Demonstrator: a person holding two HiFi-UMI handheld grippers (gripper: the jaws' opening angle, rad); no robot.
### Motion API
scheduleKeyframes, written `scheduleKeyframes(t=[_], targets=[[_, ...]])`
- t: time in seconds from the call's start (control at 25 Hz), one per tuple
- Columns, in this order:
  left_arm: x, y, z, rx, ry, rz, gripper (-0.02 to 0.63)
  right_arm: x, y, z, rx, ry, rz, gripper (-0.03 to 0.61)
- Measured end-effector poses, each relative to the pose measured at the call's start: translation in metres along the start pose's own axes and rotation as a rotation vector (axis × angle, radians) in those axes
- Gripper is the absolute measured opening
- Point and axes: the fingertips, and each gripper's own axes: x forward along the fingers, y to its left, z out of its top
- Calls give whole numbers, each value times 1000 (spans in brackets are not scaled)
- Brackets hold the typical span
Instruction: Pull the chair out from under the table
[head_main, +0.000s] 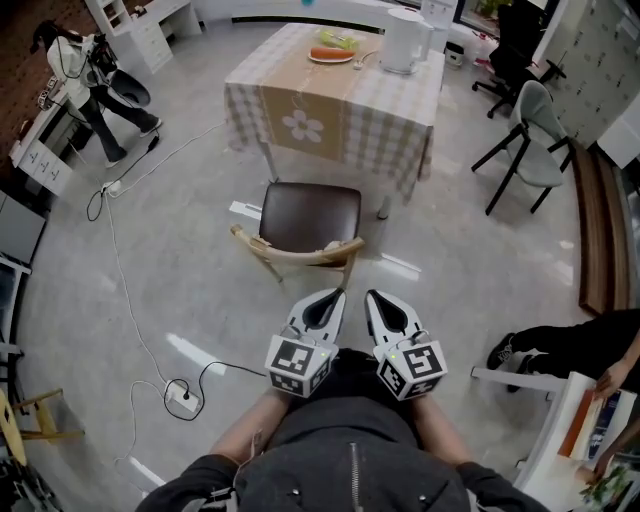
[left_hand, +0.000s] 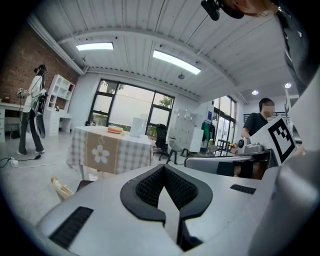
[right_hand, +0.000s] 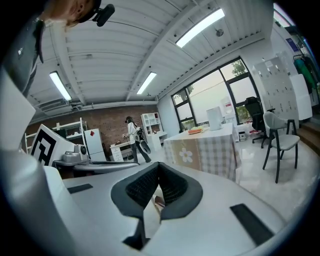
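The chair (head_main: 308, 218) has a dark brown seat and a curved pale wooden back. It stands on the floor just in front of the checked-cloth table (head_main: 340, 110), with its back toward me. My left gripper (head_main: 333, 297) and right gripper (head_main: 374, 297) hang side by side close to my body. They are a short way from the chair back and do not touch it. Both are shut with nothing between the pads. In the left gripper view the left gripper (left_hand: 164, 174) points toward the table (left_hand: 107, 147), and a tip of the chair back (left_hand: 61, 188) shows low left. The right gripper (right_hand: 158, 175) likewise faces the table (right_hand: 205, 145).
A white jug (head_main: 403, 40) and a plate of food (head_main: 335, 48) sit on the table. A grey chair (head_main: 535, 140) stands at the right. One person (head_main: 95, 85) stands far left, and another's leg (head_main: 570, 345) is at the right. A power strip (head_main: 183, 398) and its cable lie on the floor at the left.
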Motion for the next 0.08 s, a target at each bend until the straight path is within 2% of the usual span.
scheduleKeyframes(t=[0.08], targets=[[-2,-1,-3,-5,8,0,11,-1,1,-3,16,9,-2,11]])
